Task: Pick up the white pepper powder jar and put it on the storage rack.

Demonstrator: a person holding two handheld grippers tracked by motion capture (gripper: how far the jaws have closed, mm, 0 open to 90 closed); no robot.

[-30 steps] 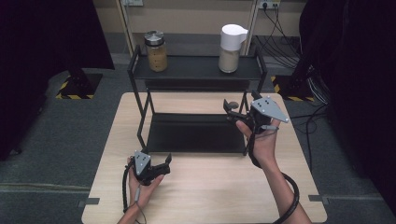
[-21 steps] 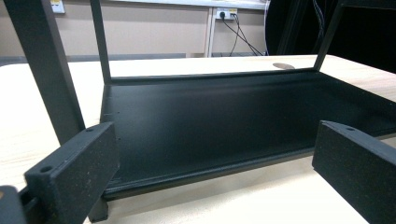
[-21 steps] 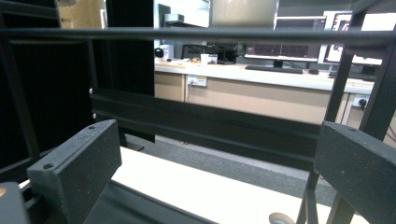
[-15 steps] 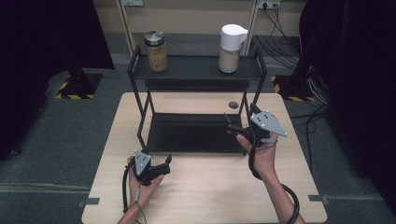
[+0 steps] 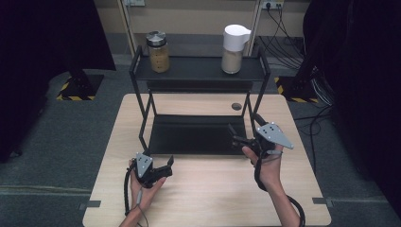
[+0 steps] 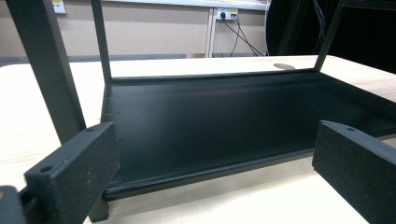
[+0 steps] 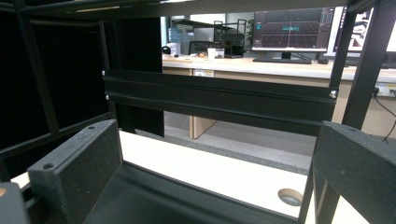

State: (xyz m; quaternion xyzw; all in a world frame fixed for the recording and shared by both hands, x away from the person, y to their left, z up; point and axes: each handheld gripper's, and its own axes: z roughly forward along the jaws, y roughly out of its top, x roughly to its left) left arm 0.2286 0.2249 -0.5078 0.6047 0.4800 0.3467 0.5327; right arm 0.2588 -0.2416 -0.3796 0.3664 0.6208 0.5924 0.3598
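Bare lower tray (image 5: 196,135) open at the front, 2 posts (image 5: 144,120) flanking (shelf (image 5: 198,68) overhead)

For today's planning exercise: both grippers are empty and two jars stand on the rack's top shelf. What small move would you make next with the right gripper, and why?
Probably raise the right gripper toward the white-lidded jar. Its jaws stand open and empty at the lower shelf, and that jar stands on the top shelf on the same side.

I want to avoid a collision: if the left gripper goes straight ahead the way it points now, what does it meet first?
Probably the front lip of the rack's lower shelf, which lies between the left gripper's open jaws; depth is uncertain.
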